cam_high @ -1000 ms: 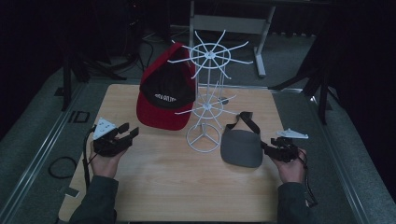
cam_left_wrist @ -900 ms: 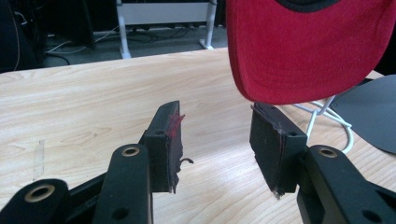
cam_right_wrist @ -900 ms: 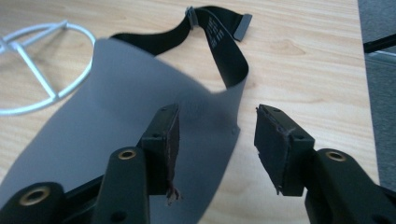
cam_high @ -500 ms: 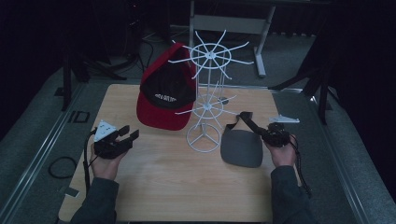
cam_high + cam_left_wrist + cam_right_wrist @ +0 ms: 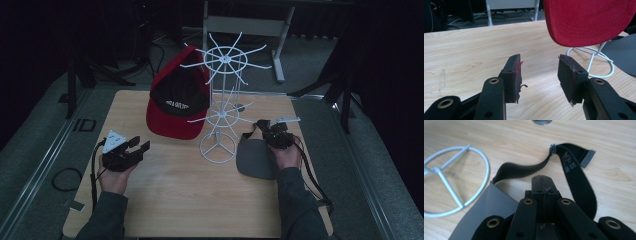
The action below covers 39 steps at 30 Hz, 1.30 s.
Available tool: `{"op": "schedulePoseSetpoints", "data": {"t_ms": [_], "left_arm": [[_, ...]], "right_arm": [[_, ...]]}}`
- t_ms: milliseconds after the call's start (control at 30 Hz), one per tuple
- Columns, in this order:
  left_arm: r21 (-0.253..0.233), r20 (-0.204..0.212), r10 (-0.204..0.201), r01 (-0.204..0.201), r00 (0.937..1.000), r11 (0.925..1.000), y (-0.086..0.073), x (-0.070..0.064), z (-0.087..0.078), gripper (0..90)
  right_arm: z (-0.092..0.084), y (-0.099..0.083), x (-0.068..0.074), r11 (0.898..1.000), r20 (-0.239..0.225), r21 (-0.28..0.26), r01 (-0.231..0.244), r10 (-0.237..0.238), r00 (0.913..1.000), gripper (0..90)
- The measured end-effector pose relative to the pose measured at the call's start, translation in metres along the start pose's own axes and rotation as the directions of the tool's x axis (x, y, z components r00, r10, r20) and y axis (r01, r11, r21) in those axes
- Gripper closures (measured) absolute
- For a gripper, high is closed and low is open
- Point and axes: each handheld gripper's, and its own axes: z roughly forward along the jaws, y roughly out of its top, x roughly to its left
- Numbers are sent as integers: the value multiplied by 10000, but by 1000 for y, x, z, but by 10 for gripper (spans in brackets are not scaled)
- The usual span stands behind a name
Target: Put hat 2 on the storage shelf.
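Lying just beneath right tongs (image 5: 541, 180), grey cap (image 5: 491, 212)

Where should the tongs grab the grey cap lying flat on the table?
Probably by the back strap. The grey cap lies flat on the table, so its panel offers no edge to pinch, but the strap arches up off the wood behind it. Come in low from the person's side, where the right tongs already sit, shut, with one pad under the loop and one over.
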Motion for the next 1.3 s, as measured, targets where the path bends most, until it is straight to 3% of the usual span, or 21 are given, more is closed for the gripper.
{"op": "schedulePoseSetpoints", "data": {"t_ms": [367, 633, 800, 933, 1000, 1167, 1300], "left_arm": [[41, -13, -39, 39, 10000, 10000, -2, 0, 1, 542], [122, 40, 2, -2, 10000, 9999, -3, -2, 4, 542], [118, 66, -4, 3, 10000, 9999, -3, -2, 4, 542], [89, 46, -34, 33, 10000, 10000, -2, -1, 3, 541], [103, 40, -44, 43, 10000, 9999, -3, 0, 3, 541], [102, 57, -102, 101, 9999, 9999, -3, 0, 3, 541], [81, 74, -114, 113, 9999, 9999, -3, 0, 3, 541]], "right_arm": [[-16, -20, 16, 9972, -746, 400, 630, -599, 9954, 900], [-23, -39, 28, 9884, -1508, 722, 1336, -1215, 9811, 894], [-22, -30, 14, 9938, -943, 483, 997, -948, 9910, 869], [-13, -23, -4, 9967, -563, 474, 655, -628, 9964, 866], [-6, -19, -11, 9974, -408, 542, 468, -446, 9982, 824], [10, -10, -17, 9957, 37, 647, 666, -670, 9977, 689], [22, -6, -21, 9930, -124, 786, 879, -872, 9961, 621]]}}
